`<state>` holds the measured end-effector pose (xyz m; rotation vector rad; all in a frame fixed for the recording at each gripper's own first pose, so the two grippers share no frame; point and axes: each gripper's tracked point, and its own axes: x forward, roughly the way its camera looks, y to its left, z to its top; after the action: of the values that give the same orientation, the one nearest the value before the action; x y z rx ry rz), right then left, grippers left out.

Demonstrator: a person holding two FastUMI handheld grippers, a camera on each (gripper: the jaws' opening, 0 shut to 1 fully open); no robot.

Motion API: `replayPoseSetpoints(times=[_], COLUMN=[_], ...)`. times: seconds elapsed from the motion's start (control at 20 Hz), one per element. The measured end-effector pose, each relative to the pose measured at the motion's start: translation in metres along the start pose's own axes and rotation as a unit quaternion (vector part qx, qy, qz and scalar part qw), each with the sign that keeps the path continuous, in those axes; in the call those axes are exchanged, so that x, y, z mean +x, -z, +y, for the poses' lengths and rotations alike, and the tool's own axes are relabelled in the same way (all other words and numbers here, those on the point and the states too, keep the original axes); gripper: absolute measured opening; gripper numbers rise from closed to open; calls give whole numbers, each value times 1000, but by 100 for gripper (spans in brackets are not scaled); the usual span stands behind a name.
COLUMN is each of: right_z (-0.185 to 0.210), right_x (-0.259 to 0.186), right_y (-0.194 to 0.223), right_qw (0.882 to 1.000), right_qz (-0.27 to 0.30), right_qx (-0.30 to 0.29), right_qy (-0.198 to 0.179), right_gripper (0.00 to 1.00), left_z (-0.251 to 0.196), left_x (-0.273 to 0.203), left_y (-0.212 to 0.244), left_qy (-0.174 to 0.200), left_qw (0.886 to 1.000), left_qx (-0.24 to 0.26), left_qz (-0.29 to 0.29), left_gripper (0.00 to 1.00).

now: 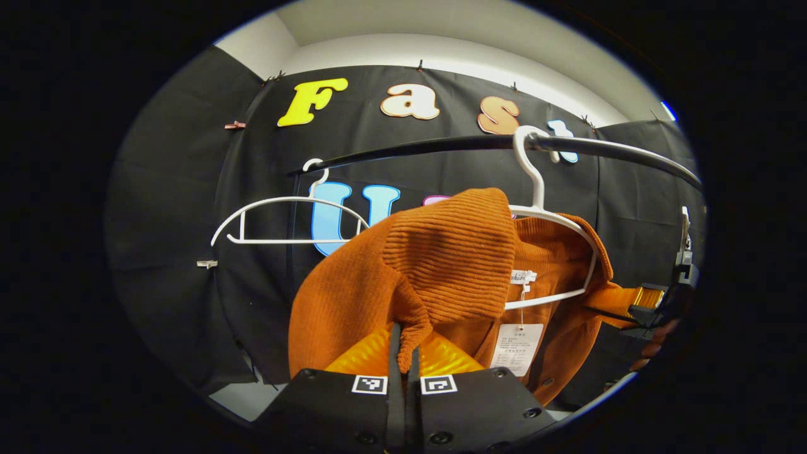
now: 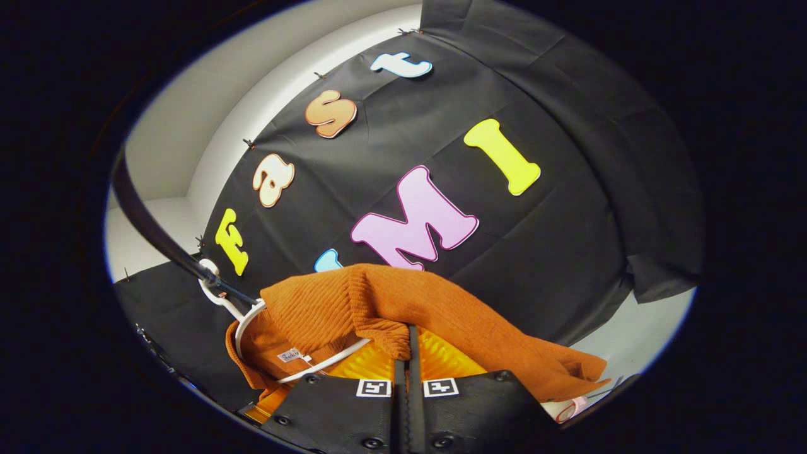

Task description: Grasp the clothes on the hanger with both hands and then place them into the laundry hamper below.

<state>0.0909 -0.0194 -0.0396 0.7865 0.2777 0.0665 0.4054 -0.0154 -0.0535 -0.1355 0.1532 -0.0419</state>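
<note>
Orange ribbed knit sweater (image 1: 441, 265) hangs half off a white hanger (image 1: 555, 217) hooked on the black rail (image 1: 441, 146). We pinch its collar edge in our left gripper (image 1: 403, 353), fingers closed on the fabric. Our right gripper (image 2: 406, 353) clamps another fold of the sweater (image 2: 403, 302), lifted beside the hanger (image 2: 252, 315). An empty white hanger (image 1: 284, 221) hangs further along.

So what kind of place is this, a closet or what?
Probably a staged booth mimicking a closet, not a real one: black cloth wall, a dark rail with white hangers, and an orange knit top half off one.
</note>
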Motion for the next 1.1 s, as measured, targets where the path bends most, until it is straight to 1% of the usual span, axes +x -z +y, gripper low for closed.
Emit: replayPoseSetpoints(times=[0.1, 0.15, 0.3, 0.35, 0.45, 0.55, 0.7, 0.8, 0.85, 1.0, 1.1], right_z=[5, 4, 6, 2, -5, -16, -30, -30, -26, -15, -19], right_x=[3, 7, 21, 26, 34, 41, 38, 37, 39, 42, 49], right_y=[-25, -41, -77, -86, -94, -92, -83, -86, -93, -112, -122], right_qw=[999, 999, 997, 996, 994, 993, 995, 996, 996, 993, 991], right_qz=[-13, -23, -53, -58, -63, -61, -60, -70, -78, -99, -109], right_qx=[-31, -44, -60, -70, -86, -95, -68, -34, -28, -53, -69], right_qy=[-3, 3, 8, 17, 30, 44, 51, 45, 40, 30, 40], right_gripper=[4, 4, 4, 4, 4, 4, 4, 4, 4, 4, 4], left_z=[6, 9, 21, 27, 39, 46, 53, 56, 57, 57, 53], left_x=[-1, 8, 14, 16, 21, 28, 27, 25, 28, 33, 36], left_y=[-11, -28, -46, -54, -63, -61, -54, -63, -69, -71, -72], left_qy=[-3, -7, -16, -19, -23, -17, -11, -2, 3, 16, 28], left_qw=[1000, 1000, 1000, 999, 999, 1000, 1000, 1000, 1000, 1000, 999], left_qx=[-5, -4, -1, 4, 9, 4, 13, 5, 4, 24, 29], left_qz=[-5, -13, -22, -27, -31, -21, -11, -10, -6, 8, 16], left_gripper=[5, 5, 5, 5, 5, 5, 5, 5, 5, 5, 5])
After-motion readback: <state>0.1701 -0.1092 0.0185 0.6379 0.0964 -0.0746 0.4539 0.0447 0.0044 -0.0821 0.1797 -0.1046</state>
